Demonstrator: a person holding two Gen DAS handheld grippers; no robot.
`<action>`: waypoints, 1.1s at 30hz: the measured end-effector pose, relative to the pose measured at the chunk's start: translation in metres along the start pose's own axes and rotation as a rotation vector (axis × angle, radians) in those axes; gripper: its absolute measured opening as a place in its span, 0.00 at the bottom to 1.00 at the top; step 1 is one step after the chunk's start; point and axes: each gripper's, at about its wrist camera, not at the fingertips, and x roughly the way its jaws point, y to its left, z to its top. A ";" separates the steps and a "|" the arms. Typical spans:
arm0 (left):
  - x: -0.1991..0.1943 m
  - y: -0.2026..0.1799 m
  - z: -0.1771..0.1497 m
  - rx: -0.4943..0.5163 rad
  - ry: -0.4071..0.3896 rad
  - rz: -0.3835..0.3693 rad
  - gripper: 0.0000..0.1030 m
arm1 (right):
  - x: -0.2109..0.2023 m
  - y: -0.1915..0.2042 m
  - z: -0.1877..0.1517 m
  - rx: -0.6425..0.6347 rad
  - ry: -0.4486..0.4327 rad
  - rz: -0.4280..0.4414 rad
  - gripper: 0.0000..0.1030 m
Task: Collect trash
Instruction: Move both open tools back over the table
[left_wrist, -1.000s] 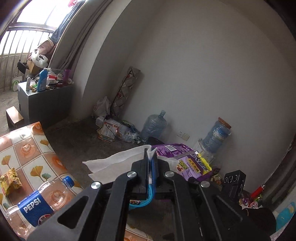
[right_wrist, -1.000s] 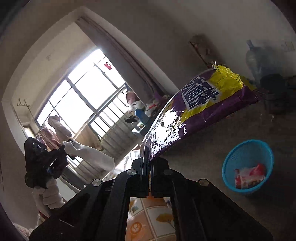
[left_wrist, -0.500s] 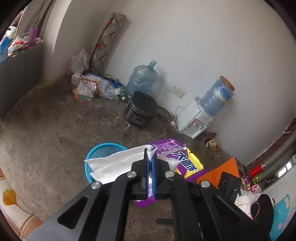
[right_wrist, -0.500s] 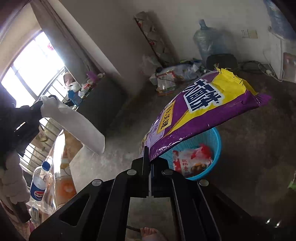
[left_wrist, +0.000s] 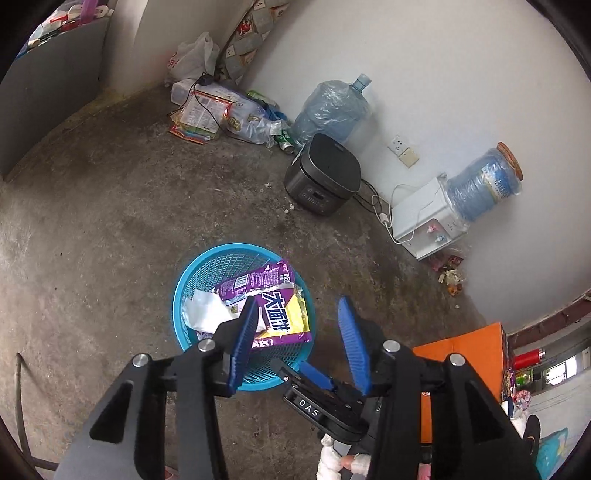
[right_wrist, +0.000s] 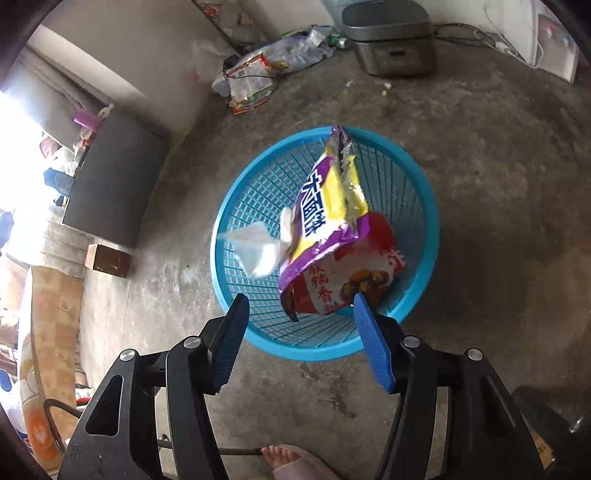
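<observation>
Dropping trash over the blue basket (right_wrist: 424, 236).
Both grippers, left (left_wrist: 299, 332) and right (right_wrist: 301, 332), have just been opening; the purple bag (right_wrist: 325, 206) and tissue (right_wrist: 258, 247) are free of the spread fingers.

A black rice cooker (left_wrist: 322, 176) sits on the concrete floor (left_wrist: 110, 221) near two blue water jugs (left_wrist: 332, 110) and a white dispenser (left_wrist: 424, 221) by the wall.

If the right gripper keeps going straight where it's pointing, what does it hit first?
Probably the purple-and-yellow snack bag, dropping loose ahead of the open right gripper, then the blue basket below it; depth is unclear.
</observation>
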 end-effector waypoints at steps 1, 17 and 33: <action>-0.004 -0.001 -0.001 0.014 -0.006 0.004 0.42 | -0.002 0.002 -0.001 0.006 -0.002 0.001 0.56; -0.175 -0.047 -0.045 0.150 -0.220 0.012 0.45 | -0.112 0.042 -0.002 -0.073 -0.234 0.104 0.51; -0.436 0.089 -0.260 -0.185 -0.547 0.449 0.46 | -0.198 0.229 -0.091 -0.643 -0.209 0.464 0.51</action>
